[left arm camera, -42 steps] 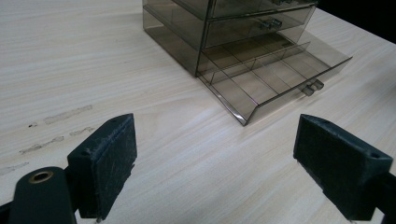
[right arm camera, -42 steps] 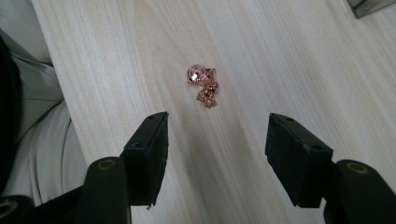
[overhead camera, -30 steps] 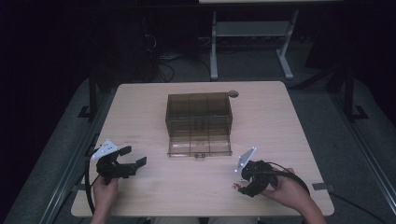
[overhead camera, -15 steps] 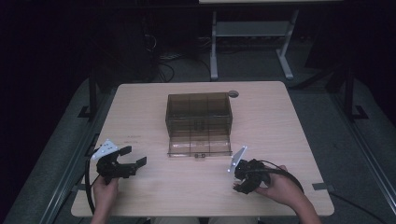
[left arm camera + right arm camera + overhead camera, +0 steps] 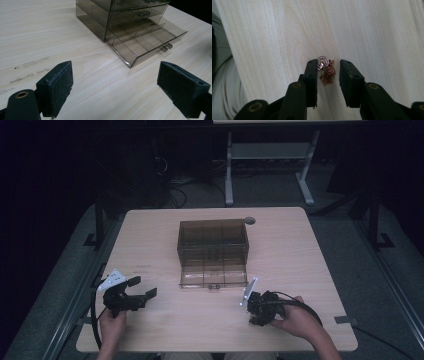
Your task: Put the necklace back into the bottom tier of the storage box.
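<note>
A small coppery chain (image 5: 327, 74) with a round silver ring pendant (image 5: 322, 61) lies bunched on the pale wooden table (image 5: 300, 250) near its front edge. My right gripper (image 5: 328, 63) points down at it with the chain between its pads. The jaws have just been closing; the left pad touches the pendant and a gap remains at the right pad. In the high view that right gripper (image 5: 255, 314) is at the front right. My left gripper (image 5: 142, 287) rests at the front left, jaws wide open and holding nothing (image 5: 125, 87).
A smoky transparent drawer unit (image 5: 212, 240) stands mid-table, its bottom drawer (image 5: 214, 277) pulled out towards me with divided compartments (image 5: 147, 42). The table's front edge and the person's clothing (image 5: 224, 82) are close to the chain. A round cable hole (image 5: 250, 220) sits behind the unit.
The right gripper has shifted slightly left and tipped down over the front of the table. The left gripper has stayed put.
</note>
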